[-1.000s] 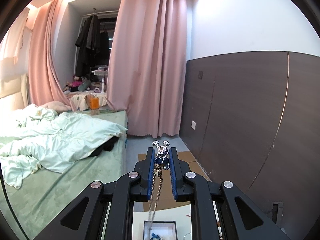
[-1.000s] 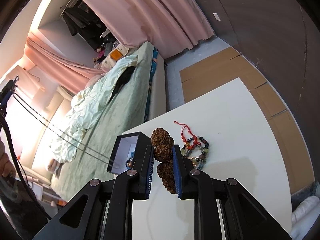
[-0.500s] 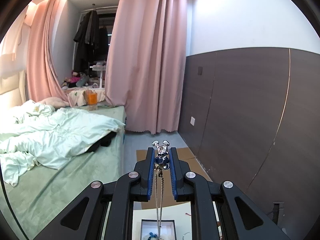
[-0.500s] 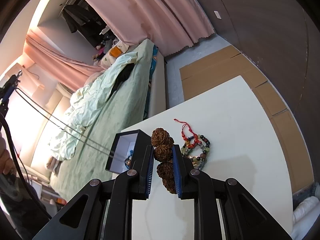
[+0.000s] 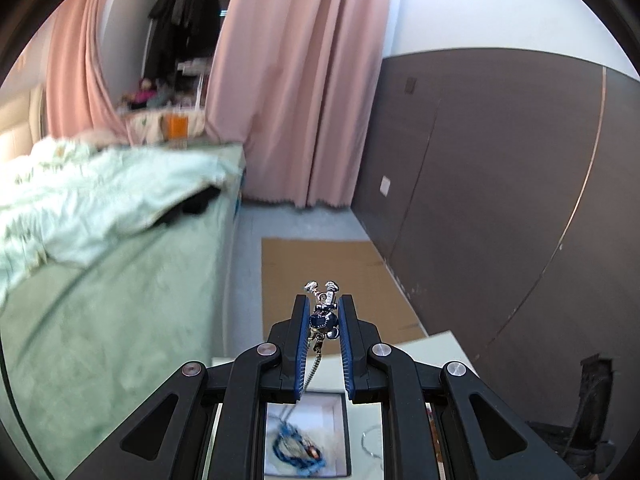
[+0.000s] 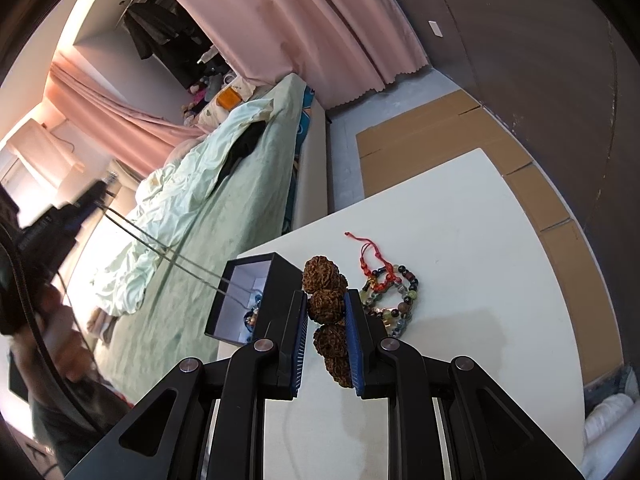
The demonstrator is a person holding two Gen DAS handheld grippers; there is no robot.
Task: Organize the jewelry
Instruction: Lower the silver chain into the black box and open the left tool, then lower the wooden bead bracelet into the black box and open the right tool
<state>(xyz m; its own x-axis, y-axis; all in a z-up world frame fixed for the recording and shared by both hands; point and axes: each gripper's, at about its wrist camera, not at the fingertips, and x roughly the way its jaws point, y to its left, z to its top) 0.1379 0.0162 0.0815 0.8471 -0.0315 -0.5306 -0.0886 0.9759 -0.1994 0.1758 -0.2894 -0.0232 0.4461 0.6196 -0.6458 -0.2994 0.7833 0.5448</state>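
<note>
left wrist: blue beads [image 5: 298, 450] inside open box [image 5: 340, 436]

Glossy metal pendant [image 5: 323, 312]; rough, wrinkled brown beads [image 6: 326, 306].

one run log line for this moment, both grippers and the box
left gripper: shut on necklace pendant, chain hanging into box | right gripper: shut on brown seed bracelet | beaded bracelets: on table
</note>
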